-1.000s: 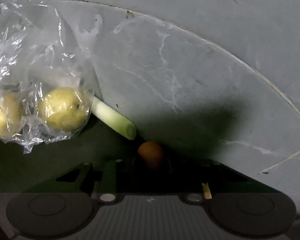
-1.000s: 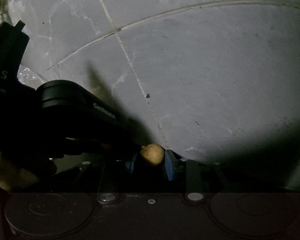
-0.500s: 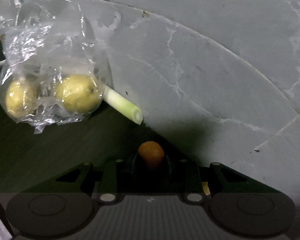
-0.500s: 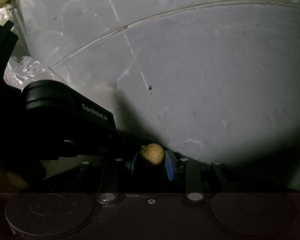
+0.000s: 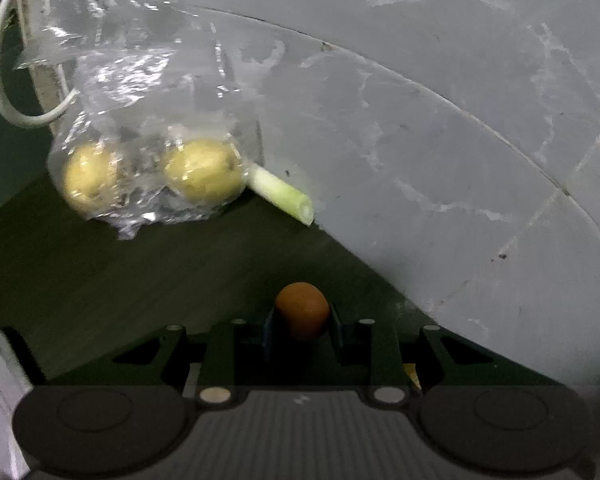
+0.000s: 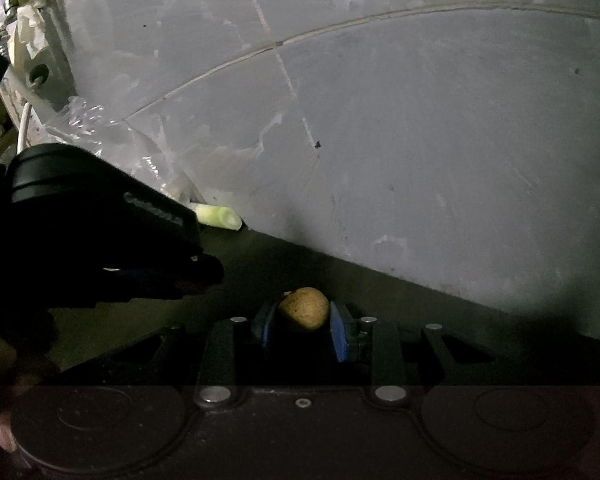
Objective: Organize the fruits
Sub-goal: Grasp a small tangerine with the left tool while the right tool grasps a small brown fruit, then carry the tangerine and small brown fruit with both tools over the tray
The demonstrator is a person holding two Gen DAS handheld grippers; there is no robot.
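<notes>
Small orange fruit (image 5: 302, 312) clamped in left tongs (image 5: 302, 330); tan speckled fruit (image 6: 304, 312) clamped in right tongs (image 6: 305, 332). Both held above dark worktop (image 5: 100, 280). Beyond: clear plastic bag (image 5: 140, 92) with two yellow fruits (image 5: 202, 174), pale green stalk (image 5: 280, 194) beside it, against grey tiled wall (image 5: 440, 120).

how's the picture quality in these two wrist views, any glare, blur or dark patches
Left wrist view: glare glints on the plastic bag, the yellow fruits look slightly soft, fisheye bends the tile seams. Right wrist view: much darker, the left hand-held gripper is nearly a silhouette, deep shadow at lower right.
</notes>
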